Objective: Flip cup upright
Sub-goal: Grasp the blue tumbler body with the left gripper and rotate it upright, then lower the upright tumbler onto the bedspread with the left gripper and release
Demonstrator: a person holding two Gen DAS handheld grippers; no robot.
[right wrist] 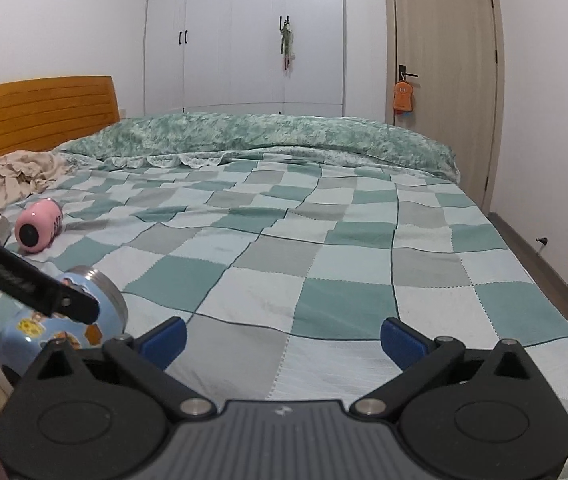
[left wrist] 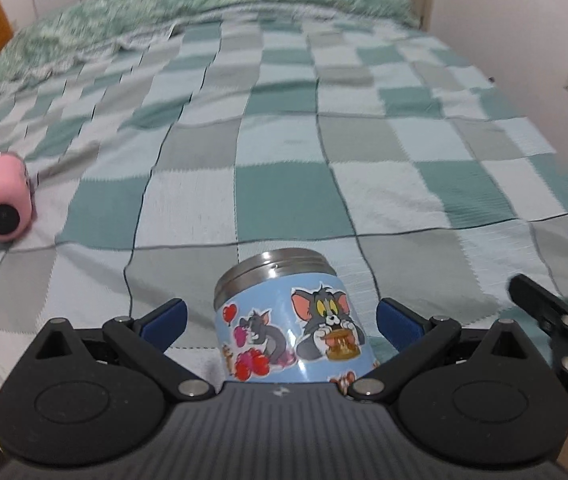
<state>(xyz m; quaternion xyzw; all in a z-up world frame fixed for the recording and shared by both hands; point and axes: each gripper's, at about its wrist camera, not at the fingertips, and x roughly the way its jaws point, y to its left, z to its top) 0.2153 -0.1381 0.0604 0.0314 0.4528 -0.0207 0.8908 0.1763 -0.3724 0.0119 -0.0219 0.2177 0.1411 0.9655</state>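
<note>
The left hand-held gripper [left wrist: 282, 322] is spread wide, its blue fingertips [left wrist: 164, 320] either side of the cartoon-sticker cup [left wrist: 289, 328] but clear of it, gripping nothing. The cup lies on its side on the checked bedspread [left wrist: 323, 160] between those fingers, its steel threaded mouth pointing forward, away from the gripper, and its light-blue body running back toward the gripper's base.

The right hand-held gripper [right wrist: 284, 338] is likewise wide open and holds nothing; only bedspread shows between its fingers. From its view the cup [right wrist: 44, 328] sits low to its left, partly behind the black linkage of the left gripper [right wrist: 36, 286].

Further forward and well left of both grippers, a pink bottle [left wrist: 4, 200] lies on its side on the bed, its dark end turned toward the cameras. Beyond it, near the wooden headboard [right wrist: 40, 120], is crumpled beige cloth [right wrist: 20, 172]. A fuzzy green blanket [right wrist: 264, 136] is heaped along the far edge of the bed, with white wardrobe doors [right wrist: 244, 32] and a door [right wrist: 443, 80] behind.
</note>
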